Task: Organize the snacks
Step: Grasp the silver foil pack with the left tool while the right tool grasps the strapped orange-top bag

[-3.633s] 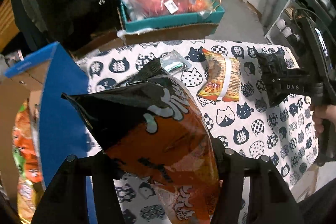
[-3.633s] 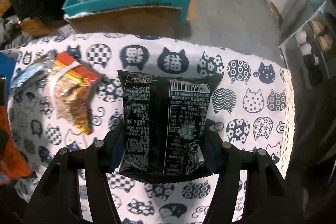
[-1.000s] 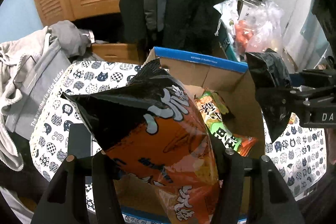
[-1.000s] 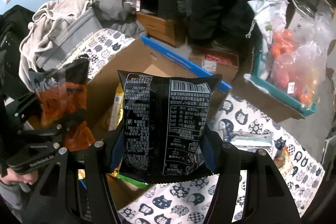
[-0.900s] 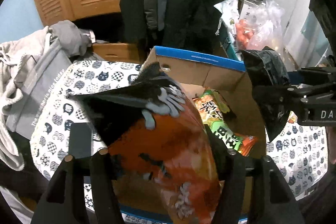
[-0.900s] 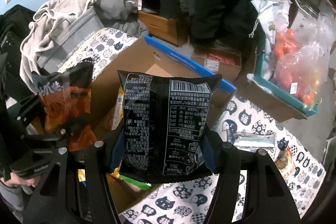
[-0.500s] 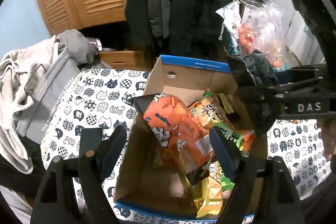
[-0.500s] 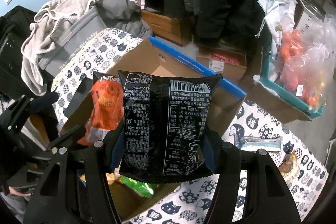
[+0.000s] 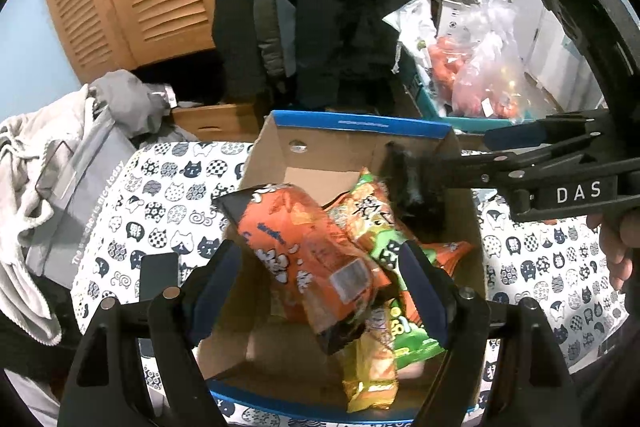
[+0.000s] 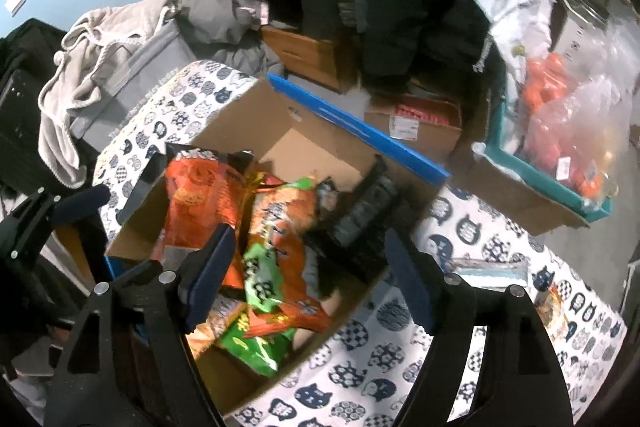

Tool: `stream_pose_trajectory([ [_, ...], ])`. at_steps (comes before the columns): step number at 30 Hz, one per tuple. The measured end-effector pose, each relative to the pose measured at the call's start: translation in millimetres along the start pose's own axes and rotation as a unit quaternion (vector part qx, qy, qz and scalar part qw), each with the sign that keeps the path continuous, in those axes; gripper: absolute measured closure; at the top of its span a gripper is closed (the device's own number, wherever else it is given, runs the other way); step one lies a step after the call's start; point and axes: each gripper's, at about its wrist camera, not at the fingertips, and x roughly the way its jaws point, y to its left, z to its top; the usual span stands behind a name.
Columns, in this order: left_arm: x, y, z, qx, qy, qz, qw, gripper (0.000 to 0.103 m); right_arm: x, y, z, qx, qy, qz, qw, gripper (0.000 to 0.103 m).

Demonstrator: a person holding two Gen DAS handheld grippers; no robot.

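A cardboard box with a blue rim (image 9: 356, 125) (image 10: 356, 129) stands on the cat-print table and holds several snack bags. The orange and black bag (image 9: 304, 247) (image 10: 196, 199) lies on top of the pile at the left. The black bag (image 9: 412, 183) (image 10: 364, 203), blurred, is inside the box against its right wall. My left gripper (image 9: 320, 287) is open and empty above the box. My right gripper (image 10: 306, 275) is open and empty above the box; it also shows in the left wrist view (image 9: 520, 163) at the right.
Green and orange bags (image 10: 264, 275) fill the box. A silver packet (image 10: 492, 273) and another snack (image 10: 554, 311) lie on the cat-print cloth (image 10: 372, 367) to the right. A teal bin of bagged goods (image 10: 560, 131) stands beyond. Clothes (image 9: 52, 163) are piled at the left.
Both grippers carried their bags from the table over to the box. The left gripper opened first and dropped the orange and black bag in. The right gripper has now opened and dropped the black bag.
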Motion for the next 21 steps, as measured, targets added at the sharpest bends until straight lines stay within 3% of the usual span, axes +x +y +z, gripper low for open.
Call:
stream_pose_trajectory([
  [14,2.1,-53.8,8.5,0.045,-0.001,-0.017,0.9988,0.02,-32.0,-65.8,-34.6,0.049,-0.007,-0.049,0.998,0.026],
  [16,1.7,-63.2,9.8,0.053,-0.003,-0.019,0.9984,0.016,-36.6,-76.6,-40.4,0.058,-0.008,-0.053,0.997,0.026],
  [21,2.0,-86.6,12.7,0.073,-0.006,-0.024,0.9971,0.015,-47.9,-101.1,-54.1,0.081,-0.012,-0.063,0.995,0.026],
])
